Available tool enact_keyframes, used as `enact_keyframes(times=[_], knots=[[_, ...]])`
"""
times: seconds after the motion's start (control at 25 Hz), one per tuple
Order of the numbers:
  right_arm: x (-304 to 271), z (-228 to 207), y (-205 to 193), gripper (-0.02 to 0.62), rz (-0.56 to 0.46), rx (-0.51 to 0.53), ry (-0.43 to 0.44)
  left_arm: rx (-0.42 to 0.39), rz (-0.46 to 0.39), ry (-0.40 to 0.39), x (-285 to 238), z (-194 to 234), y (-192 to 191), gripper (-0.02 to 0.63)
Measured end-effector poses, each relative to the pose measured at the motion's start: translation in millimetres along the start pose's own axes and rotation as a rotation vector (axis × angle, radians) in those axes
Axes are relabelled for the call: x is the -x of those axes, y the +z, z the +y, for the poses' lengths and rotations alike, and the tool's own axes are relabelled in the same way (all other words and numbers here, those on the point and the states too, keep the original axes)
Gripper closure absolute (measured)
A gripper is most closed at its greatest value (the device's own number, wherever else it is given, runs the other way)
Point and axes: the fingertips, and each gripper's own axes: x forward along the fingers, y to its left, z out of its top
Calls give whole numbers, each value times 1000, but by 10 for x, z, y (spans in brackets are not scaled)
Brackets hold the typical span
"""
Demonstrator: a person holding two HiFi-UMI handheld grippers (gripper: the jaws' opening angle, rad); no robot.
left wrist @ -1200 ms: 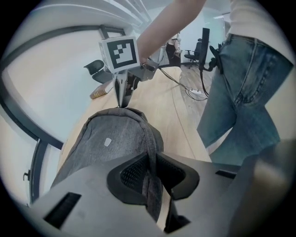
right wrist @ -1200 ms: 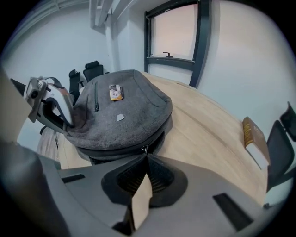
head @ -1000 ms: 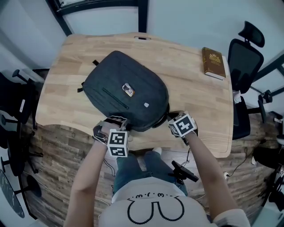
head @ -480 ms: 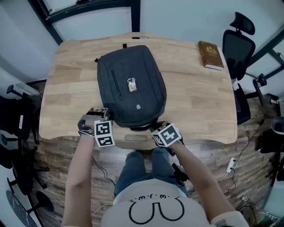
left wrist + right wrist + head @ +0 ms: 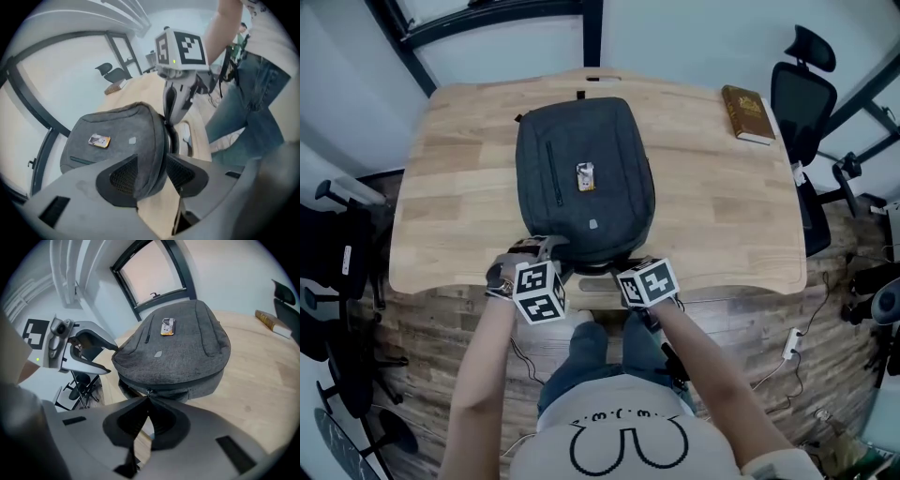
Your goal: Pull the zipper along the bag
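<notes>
The left gripper (image 5: 151,174), its jaws just opened wide, straddles the near-left corner of the bag (image 5: 581,178), probably to steady it on the surface (image 5: 712,197). At the bag's near edge, the right gripper (image 5: 146,402) is pinched together on the zipper pull (image 5: 147,392), ready to draw it along.

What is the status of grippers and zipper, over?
Left gripper open, jaws just been opening, backpack corner between them. Right gripper shut on zipper pull, near edge. Book far off, not in the way.
</notes>
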Motion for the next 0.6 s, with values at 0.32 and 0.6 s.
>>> enact_keyframes(times=[0.32,0.6], knots=[[27,19,19,538,-11,-1,20,54,-76,24,-436,-176,567,452],[24,-54,28,538,17,157,-60,139,-41,-14,-497,-162,548,565]])
